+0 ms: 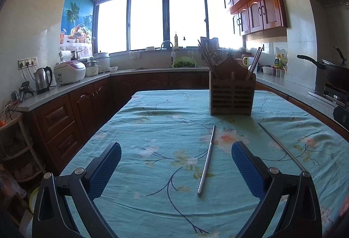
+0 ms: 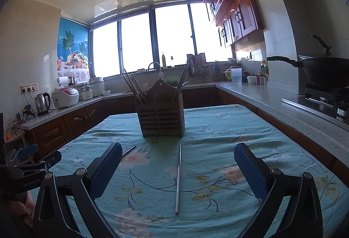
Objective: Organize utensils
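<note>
Two metal chopsticks lie on the teal floral tablecloth [image 1: 152, 211]. In the left wrist view one chopstick [image 1: 206, 159] lies between the fingers of my left gripper [image 1: 176, 147], which is open and empty. The second chopstick [image 1: 281, 146] lies to its right. Behind them a wooden utensil holder [image 1: 232, 94] stands with chopsticks upright in it. In the right wrist view my right gripper [image 2: 178, 147] is open and empty over a chopstick [image 2: 178, 179]. The other chopstick [image 2: 129, 150] is partly hidden behind the left finger [image 2: 106, 170]. The holder [image 2: 161, 115] stands straight ahead.
Counters run around the table: a kettle [image 1: 43, 79] and rice cooker [image 1: 69, 72] on the left, a sink [image 1: 168, 46] under the window, a wok [image 2: 327, 70] on the stove to the right. A hand [image 2: 21, 207] shows at the lower left of the right wrist view.
</note>
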Demonstrator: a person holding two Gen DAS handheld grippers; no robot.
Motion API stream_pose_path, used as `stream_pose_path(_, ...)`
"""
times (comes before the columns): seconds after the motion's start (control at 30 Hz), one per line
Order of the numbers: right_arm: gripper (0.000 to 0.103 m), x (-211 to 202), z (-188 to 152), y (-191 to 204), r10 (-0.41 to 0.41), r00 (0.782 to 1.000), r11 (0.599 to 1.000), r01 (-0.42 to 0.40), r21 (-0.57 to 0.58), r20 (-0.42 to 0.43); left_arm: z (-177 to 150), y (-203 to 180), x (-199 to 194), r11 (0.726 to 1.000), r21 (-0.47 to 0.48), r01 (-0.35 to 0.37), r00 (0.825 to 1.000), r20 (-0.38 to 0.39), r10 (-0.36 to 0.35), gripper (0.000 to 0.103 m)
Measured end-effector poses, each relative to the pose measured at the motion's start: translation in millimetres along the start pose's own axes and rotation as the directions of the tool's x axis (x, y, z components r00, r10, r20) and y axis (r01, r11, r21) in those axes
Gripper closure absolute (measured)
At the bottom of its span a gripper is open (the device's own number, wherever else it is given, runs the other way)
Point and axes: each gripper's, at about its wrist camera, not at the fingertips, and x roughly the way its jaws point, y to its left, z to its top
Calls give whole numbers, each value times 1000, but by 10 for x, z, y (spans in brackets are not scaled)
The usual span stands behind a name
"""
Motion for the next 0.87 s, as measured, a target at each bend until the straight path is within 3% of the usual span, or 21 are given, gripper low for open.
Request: stream_pose_path(0.87, 0, 88, 25, 22, 6, 1000, 1000, -6, 1, -21, 78, -111, 29, 1000, -12, 27, 999, -34, -27, 1)
